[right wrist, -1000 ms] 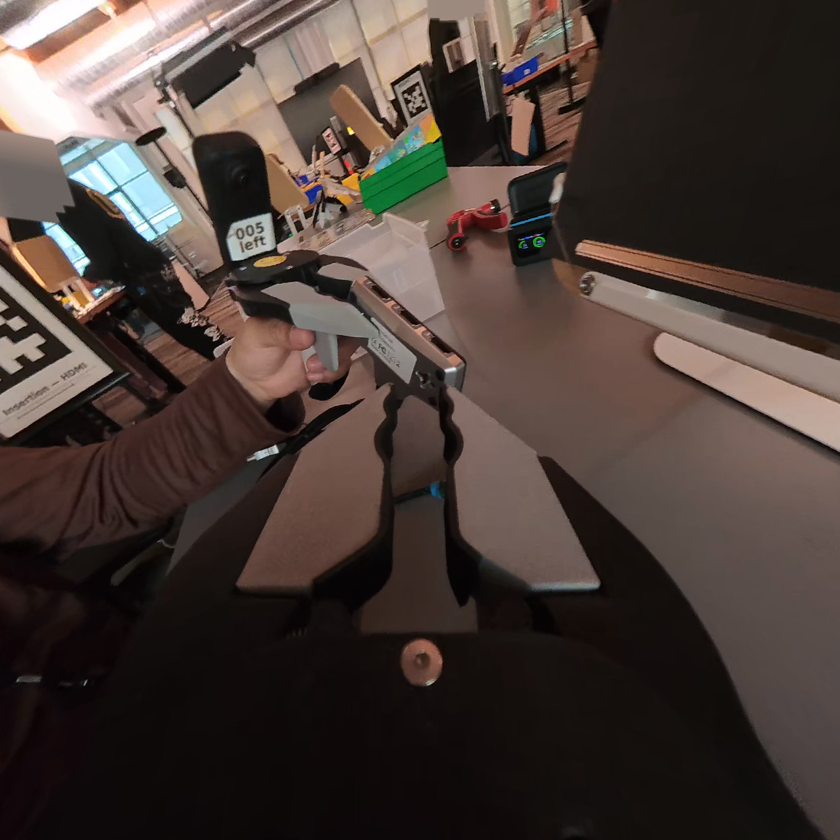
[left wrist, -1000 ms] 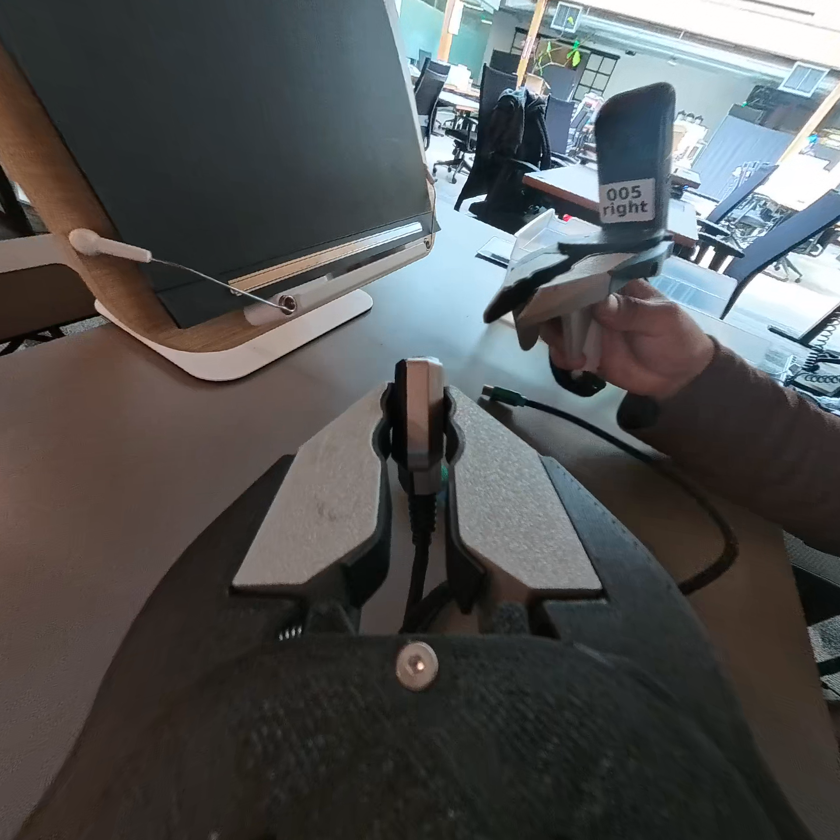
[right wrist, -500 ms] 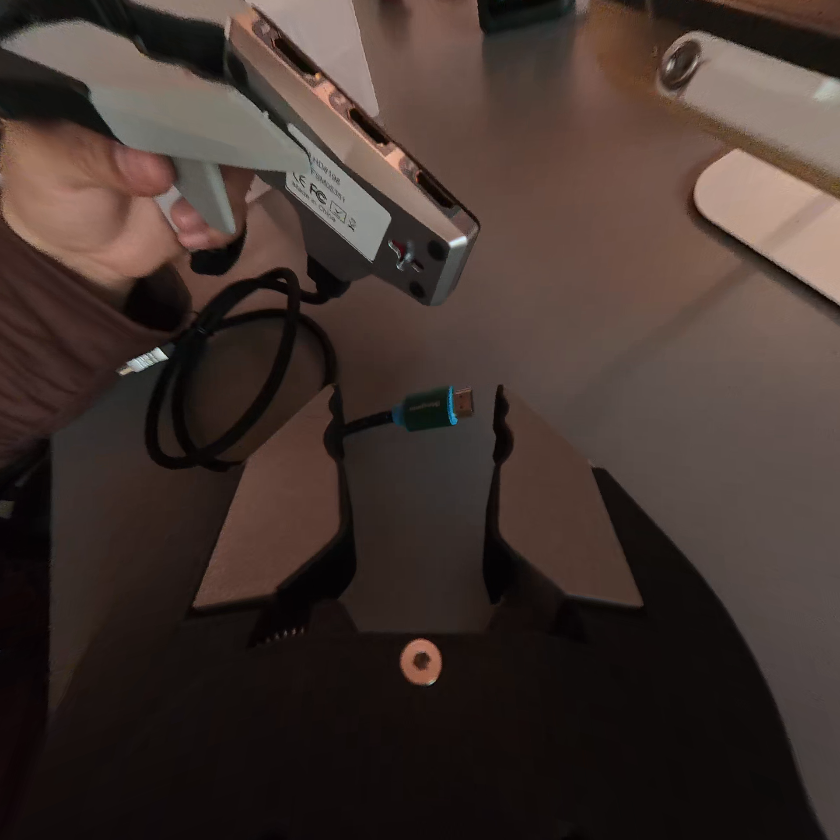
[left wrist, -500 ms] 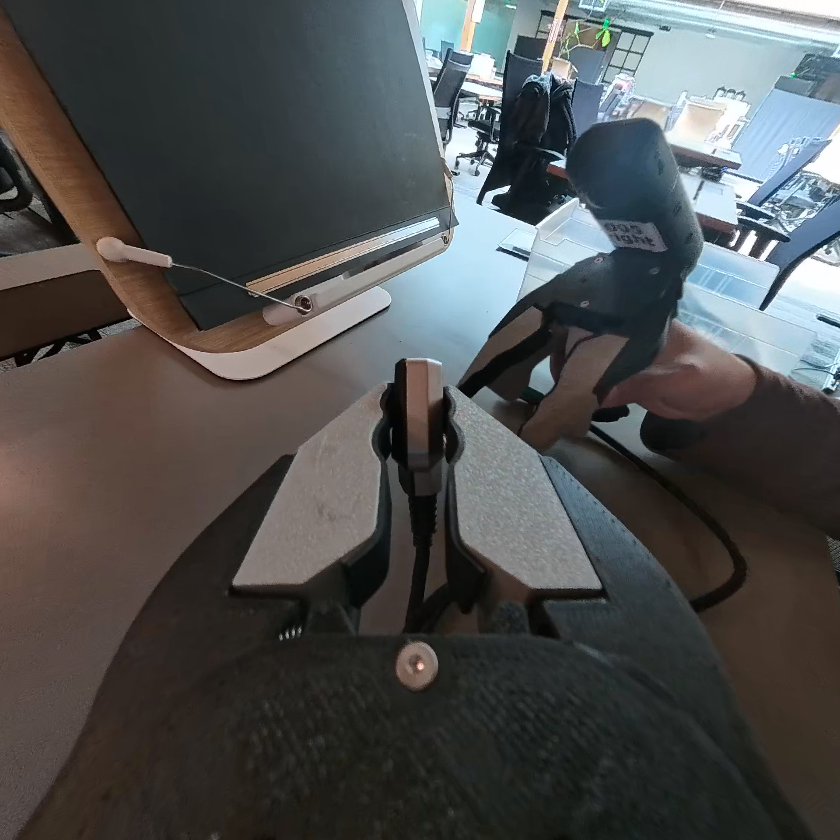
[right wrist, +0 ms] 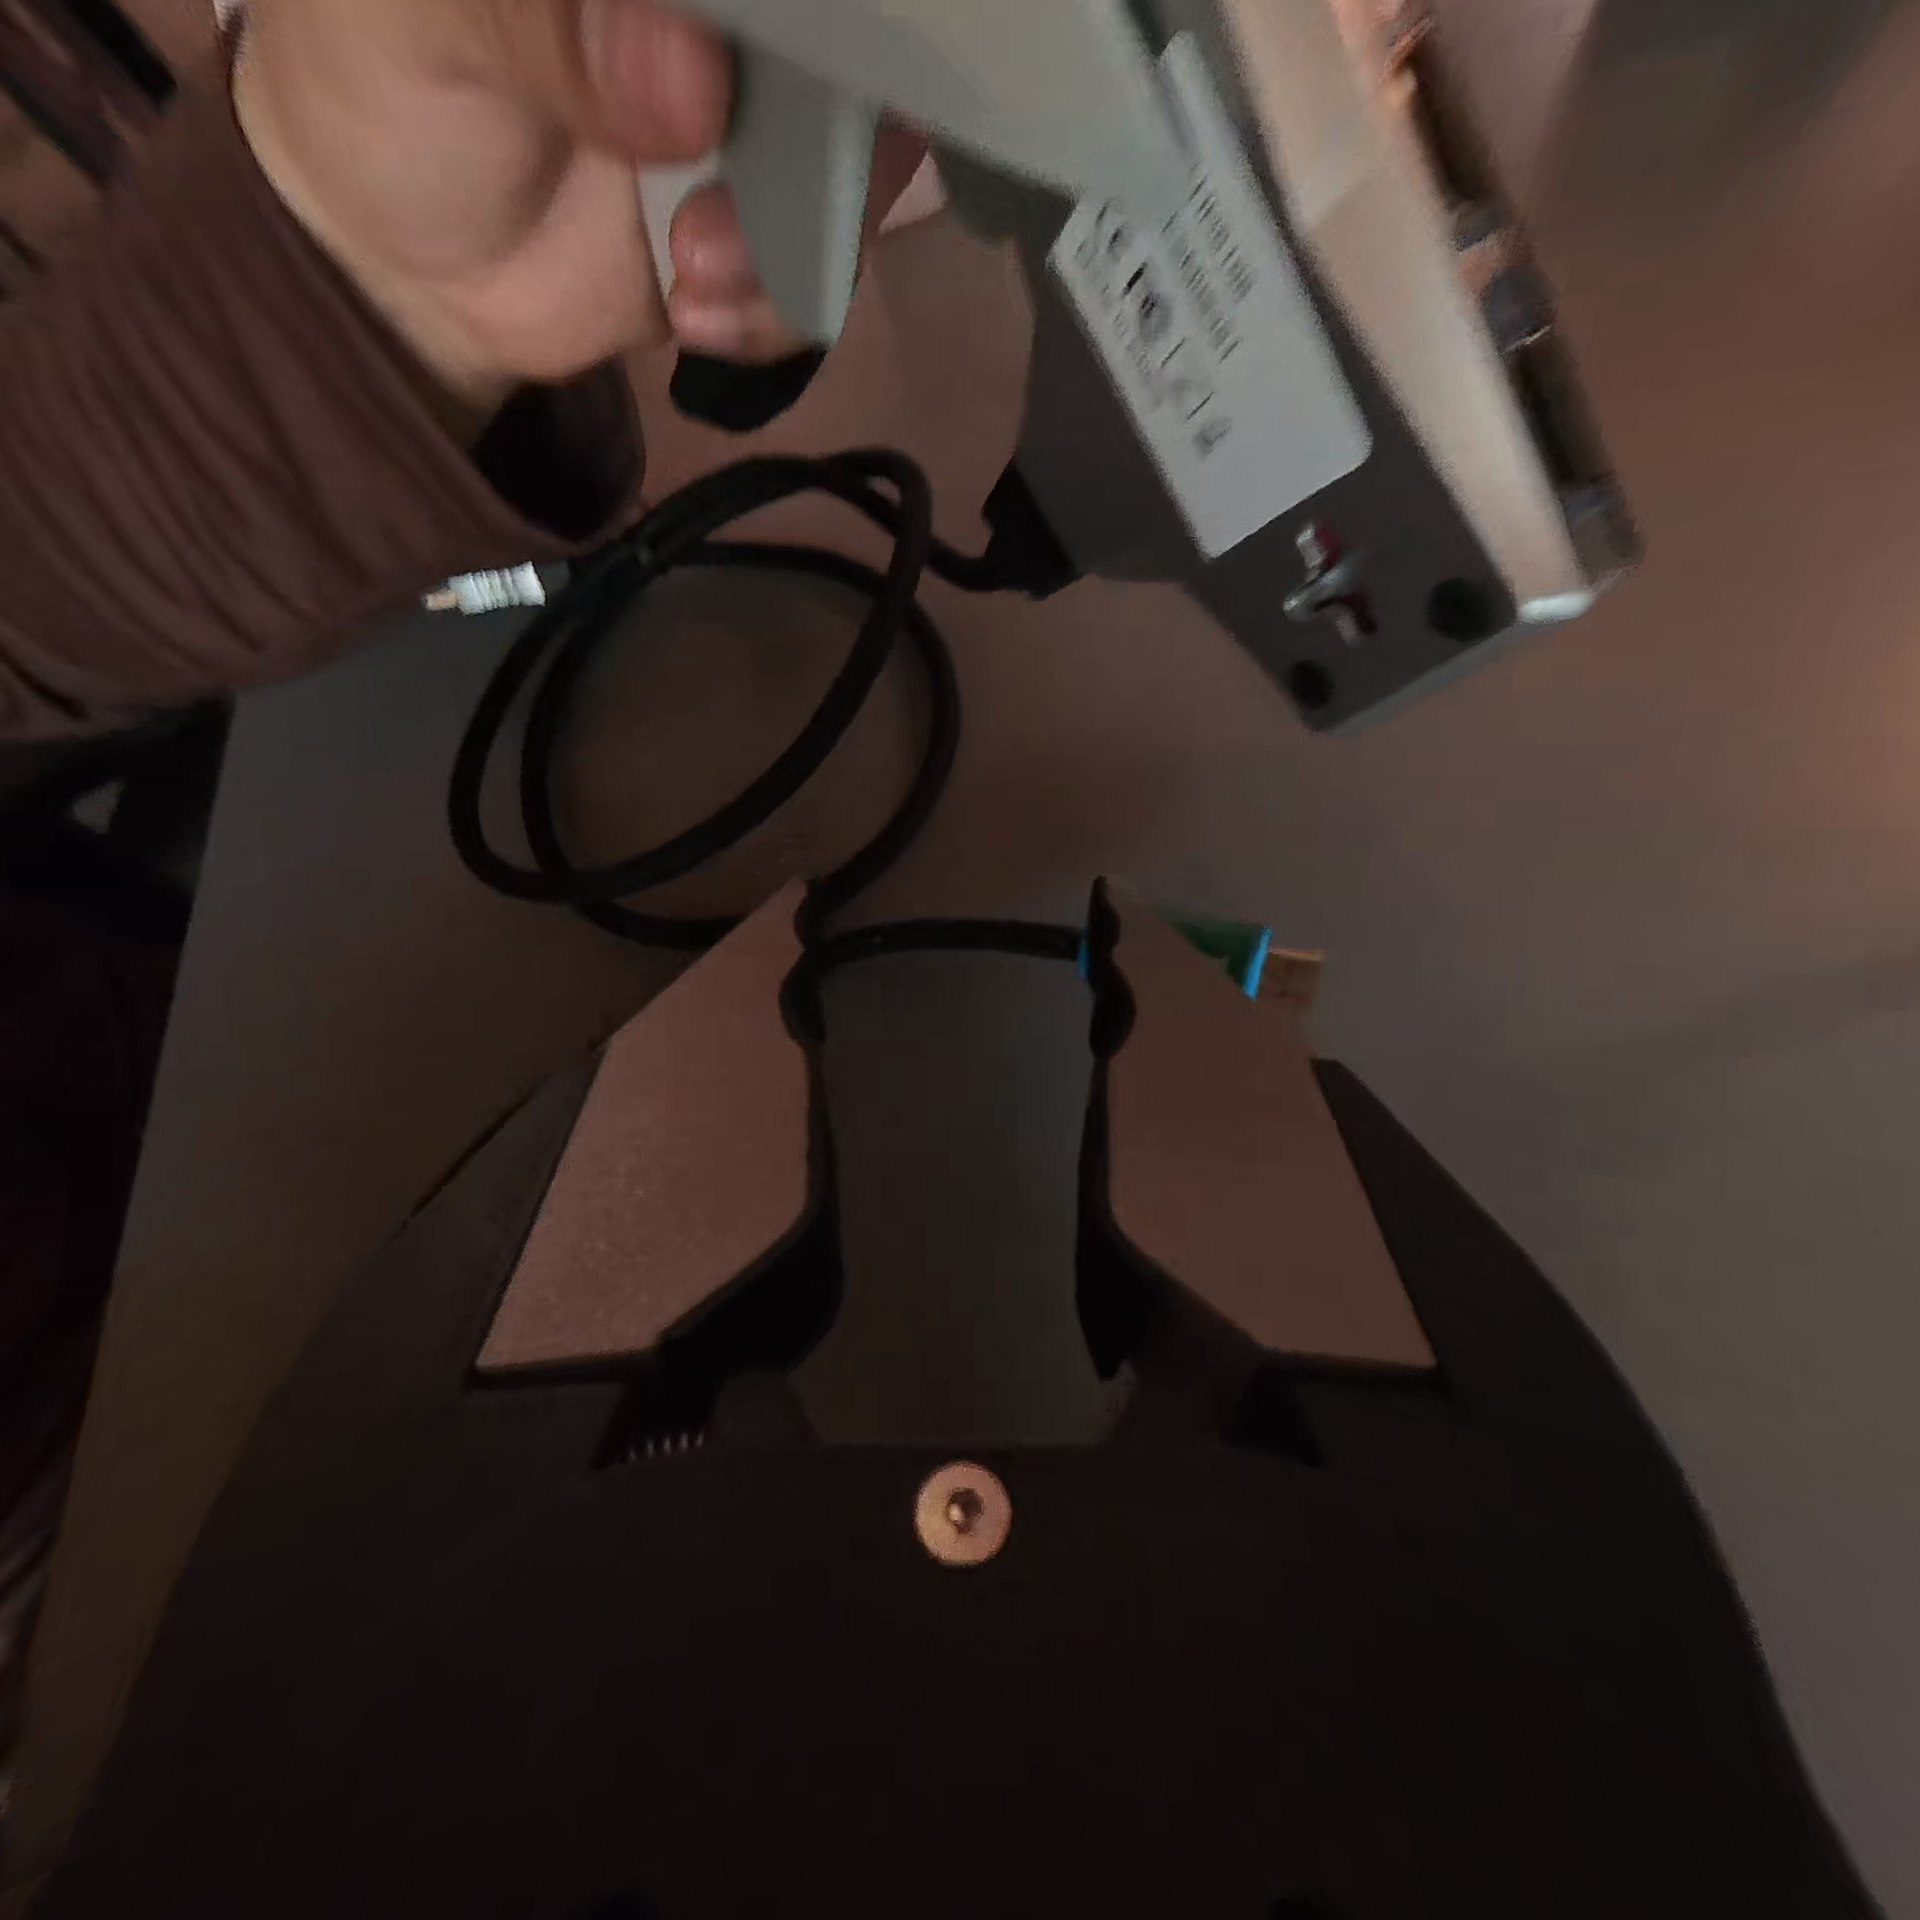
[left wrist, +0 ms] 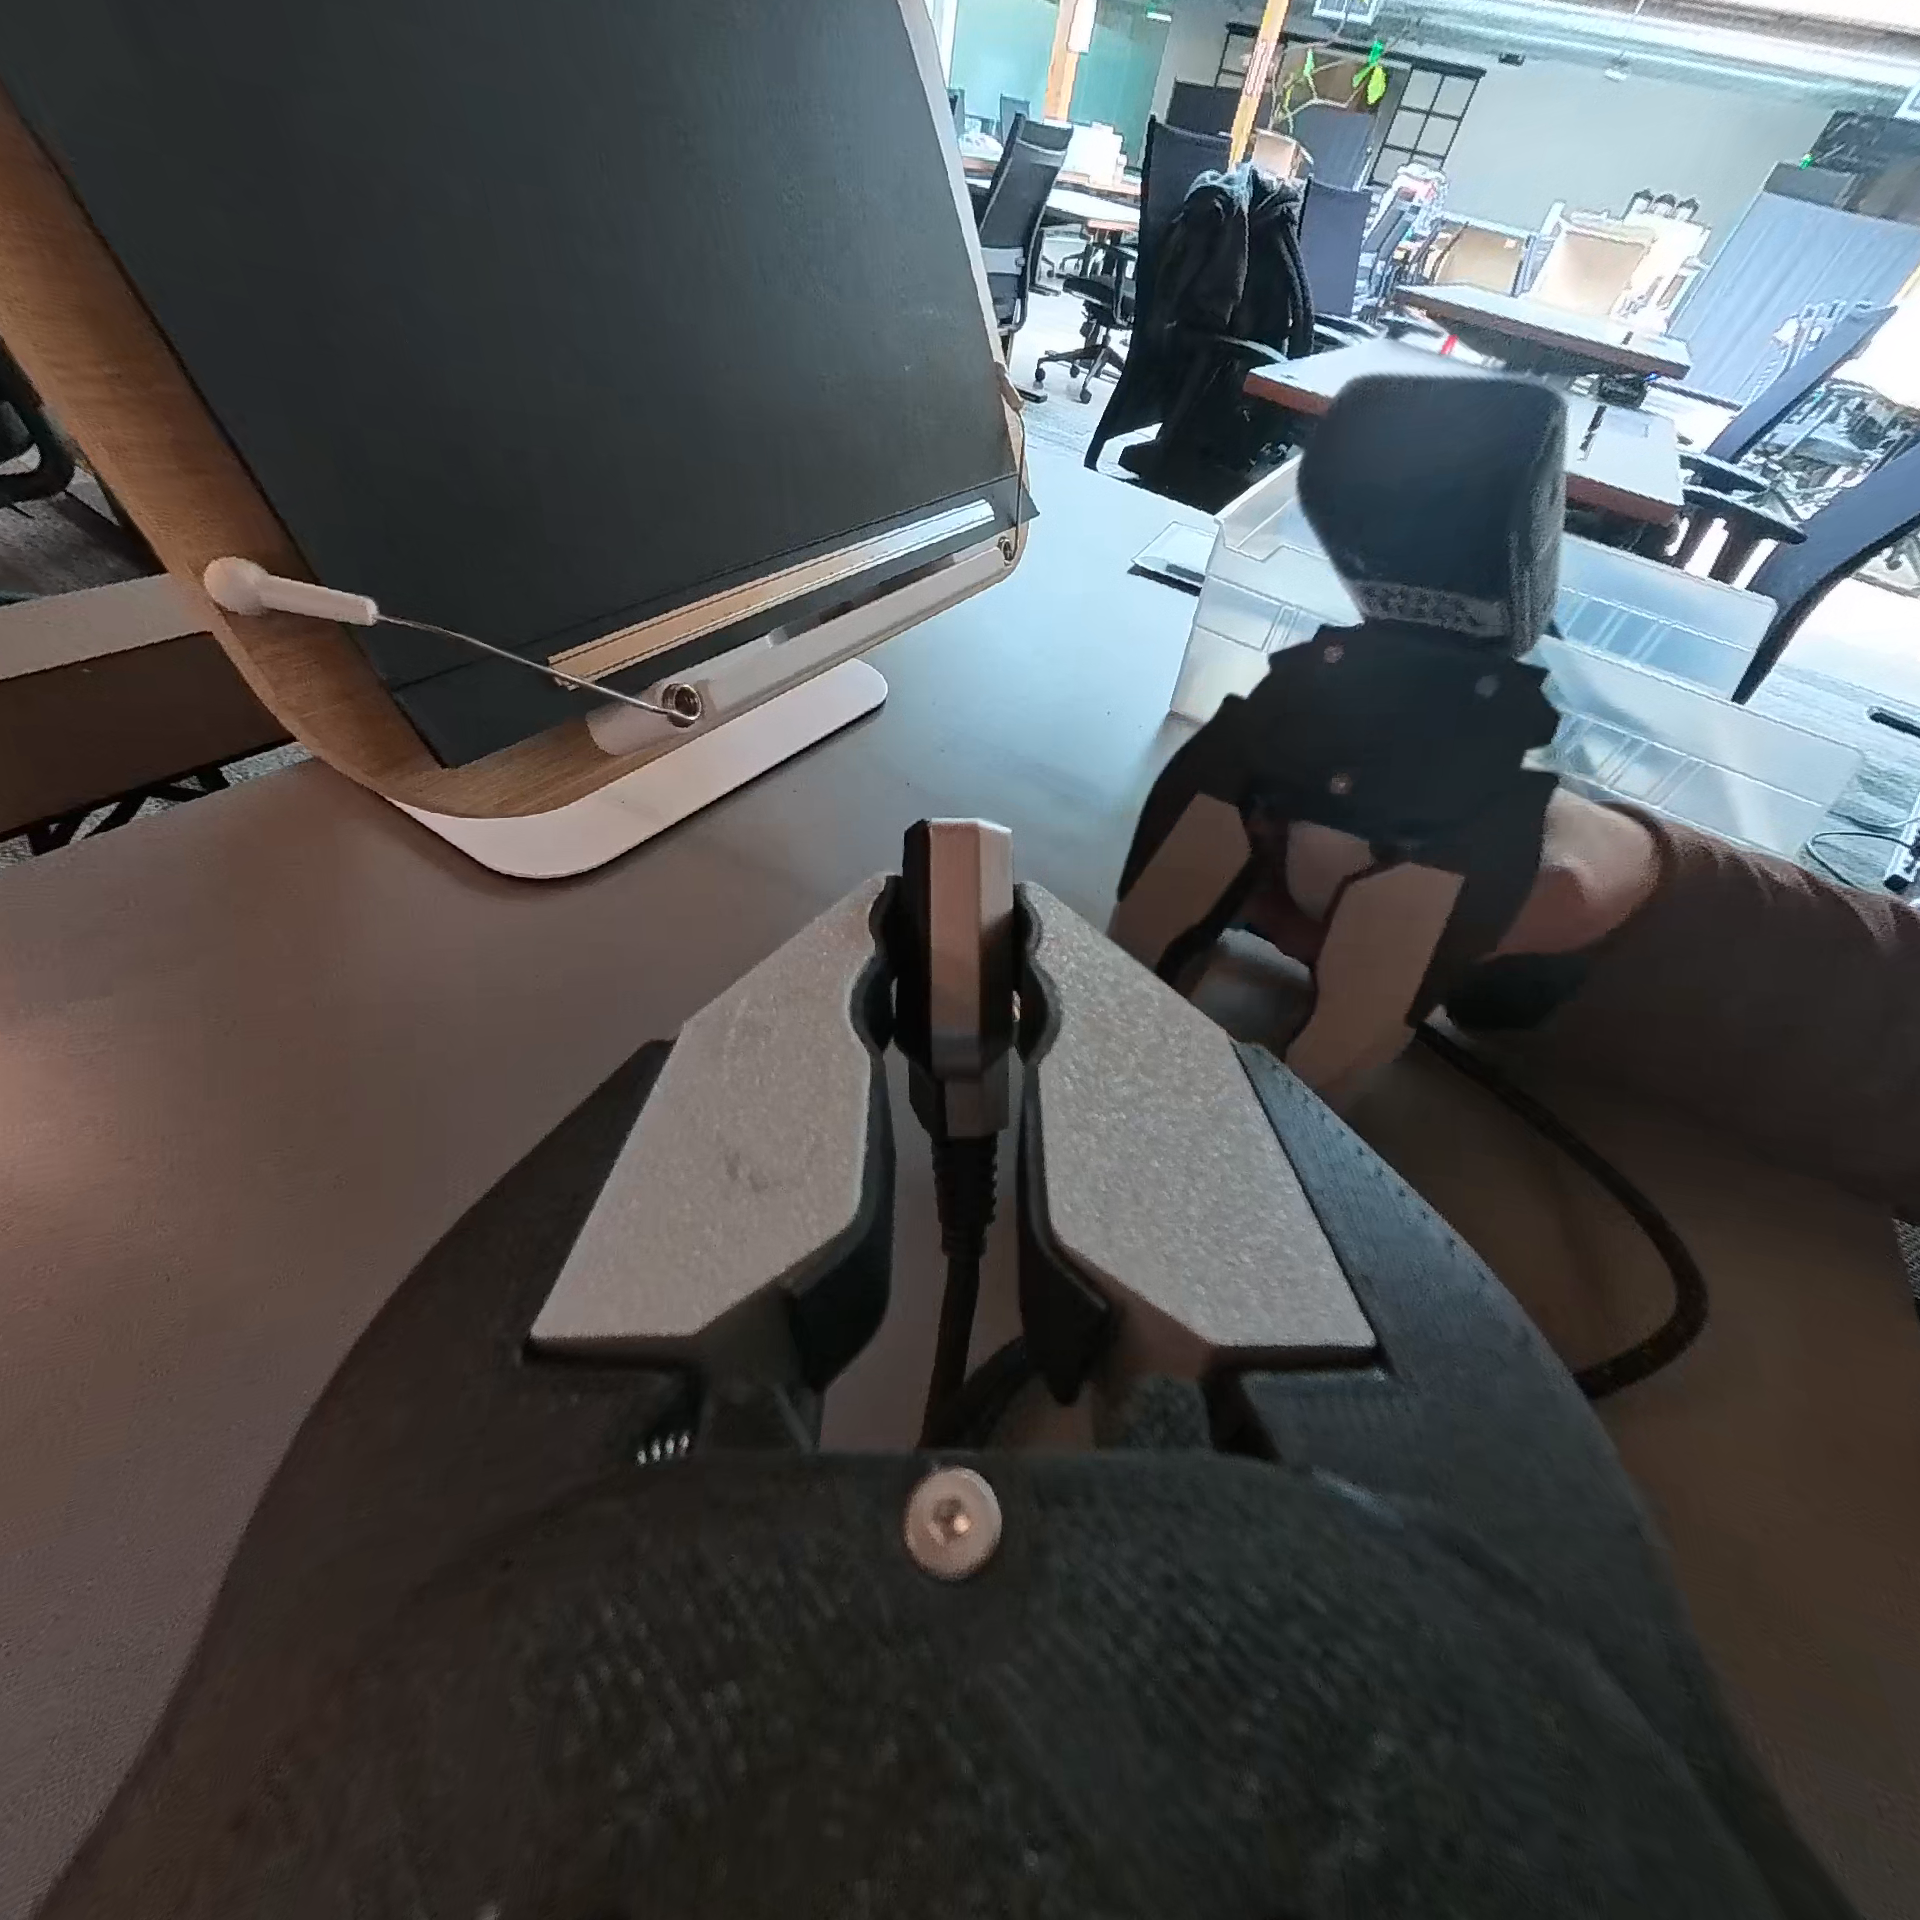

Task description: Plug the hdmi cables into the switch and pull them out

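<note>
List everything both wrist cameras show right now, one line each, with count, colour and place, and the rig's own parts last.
HDMI switch: one, silver, held above the table in the left claw, a black lead plugged into its near end.
HDMI plug: one, green and blue with a metal tip, lying on the table, partly hidden behind the right claw's finger.
Black cable: coiled on the table under the switch.
Table: one, grey-brown.
Board stand: one, dark panel in a wood and white frame, far left on the table.
Clear bin: one, behind the right claw.
Office chairs: several, dark, background.
Left claw: shut on the switch.
Right claw: open, low over the cable near the plug.
Hand: brown sleeve, holding the left claw's handle.
</note>
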{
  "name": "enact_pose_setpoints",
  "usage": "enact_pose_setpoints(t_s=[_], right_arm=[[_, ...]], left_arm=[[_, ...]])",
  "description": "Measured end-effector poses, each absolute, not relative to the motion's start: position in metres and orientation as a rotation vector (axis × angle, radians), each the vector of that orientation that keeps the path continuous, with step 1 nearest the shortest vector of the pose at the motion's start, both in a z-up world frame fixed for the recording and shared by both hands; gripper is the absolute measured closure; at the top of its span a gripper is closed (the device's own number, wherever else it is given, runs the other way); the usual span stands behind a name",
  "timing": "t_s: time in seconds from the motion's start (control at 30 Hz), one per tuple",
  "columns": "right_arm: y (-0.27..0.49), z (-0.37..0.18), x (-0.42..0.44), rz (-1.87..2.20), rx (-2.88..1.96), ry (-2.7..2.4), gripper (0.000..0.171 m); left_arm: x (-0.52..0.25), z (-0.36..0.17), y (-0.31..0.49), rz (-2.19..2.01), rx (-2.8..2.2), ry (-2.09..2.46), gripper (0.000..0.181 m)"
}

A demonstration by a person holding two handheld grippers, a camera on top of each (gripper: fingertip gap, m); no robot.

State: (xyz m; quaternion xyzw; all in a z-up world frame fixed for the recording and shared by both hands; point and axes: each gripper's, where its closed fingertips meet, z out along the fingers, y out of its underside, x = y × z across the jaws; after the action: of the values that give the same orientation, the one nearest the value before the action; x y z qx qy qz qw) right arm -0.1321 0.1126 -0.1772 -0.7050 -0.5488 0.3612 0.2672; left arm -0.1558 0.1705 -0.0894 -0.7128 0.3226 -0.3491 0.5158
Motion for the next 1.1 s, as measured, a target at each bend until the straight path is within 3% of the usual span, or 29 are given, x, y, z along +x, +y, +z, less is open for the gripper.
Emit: enact_pose_setpoints(t_s=[0.07, 0.27, 0.6, 0.83, 1.03, 1.1], right_arm=[[0.115, -0.187, -0.124, 0.888, -1.961, -1.520, 0.138], [0.127, -0.205, -0.075, 0.630, -2.215, -1.509, 0.154], [0.148, -0.141, -0.043, 0.783, -2.172, -0.899, 0.136], [0.105, -0.170, 0.011, 0.498, -2.378, -0.791, 0.121], [0.115, -0.205, 0.024, 0.350, -2.464, -0.733, 0.109], [0.127, -0.205, 0.023, 0.320, -2.418, -0.721, 0.130]], left_arm=[[-0.157, -0.089, 0.171, -0.847, -1.710, 0.769, 0.164], [-0.159, -0.090, 0.173, -0.866, -1.716, 0.755, 0.164], [-0.165, -0.085, 0.174, -0.901, -1.705, 0.721, 0.164], [-0.160, -0.087, 0.172, -0.902, -1.708, 0.747, 0.164], [-0.152, -0.088, 0.166, -0.898, -1.701, 0.782, 0.164], [-0.151, -0.091, 0.167, -0.895, -1.707, 0.784, 0.164]])
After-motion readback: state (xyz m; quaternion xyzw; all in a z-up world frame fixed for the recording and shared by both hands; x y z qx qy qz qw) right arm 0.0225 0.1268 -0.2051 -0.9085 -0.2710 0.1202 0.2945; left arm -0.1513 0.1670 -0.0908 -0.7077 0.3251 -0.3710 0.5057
